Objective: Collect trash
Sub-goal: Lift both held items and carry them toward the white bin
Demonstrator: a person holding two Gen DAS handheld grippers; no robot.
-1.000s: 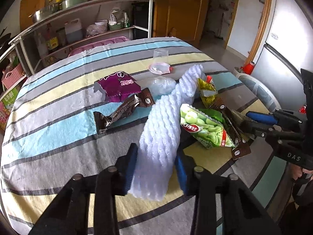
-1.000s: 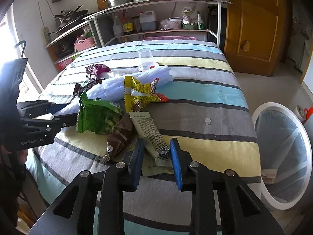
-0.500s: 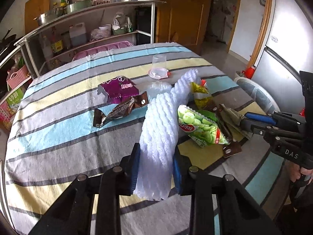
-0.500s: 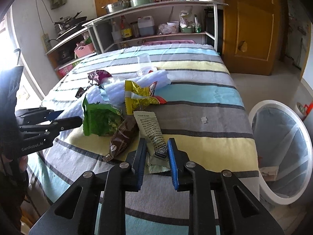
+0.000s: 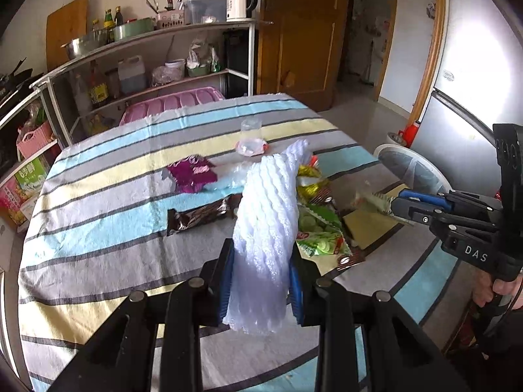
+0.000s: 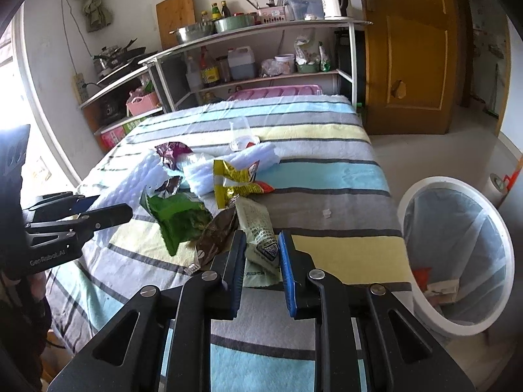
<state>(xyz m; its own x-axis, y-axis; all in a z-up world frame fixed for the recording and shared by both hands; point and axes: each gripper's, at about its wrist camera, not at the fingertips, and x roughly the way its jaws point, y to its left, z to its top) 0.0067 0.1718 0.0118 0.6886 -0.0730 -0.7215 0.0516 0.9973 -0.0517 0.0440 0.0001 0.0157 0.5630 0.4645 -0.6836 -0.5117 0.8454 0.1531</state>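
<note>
My left gripper (image 5: 261,281) is shut on a long white foam net sleeve (image 5: 271,215), lifted off the striped table (image 5: 98,228). My right gripper (image 6: 261,261) is shut on a pale green wrapper (image 6: 258,232), raised above the cloth; it also shows in the left wrist view (image 5: 372,201). On the table lie a green snack bag (image 6: 178,219), a yellow wrapper (image 6: 235,179), a brown wrapper (image 5: 199,214), a purple wrapper (image 5: 193,173) and a clear cup (image 5: 250,137). A white trash bin (image 6: 457,254) stands on the floor right of the table.
A metal shelf rack (image 5: 147,75) with bottles and bowls stands behind the table. A wooden door (image 6: 408,49) is at the back right. A fridge (image 5: 474,98) stands right of the bin.
Both grippers have closed further on their items and risen. The foam sleeve and the pale green wrapper have come up off the table.
</note>
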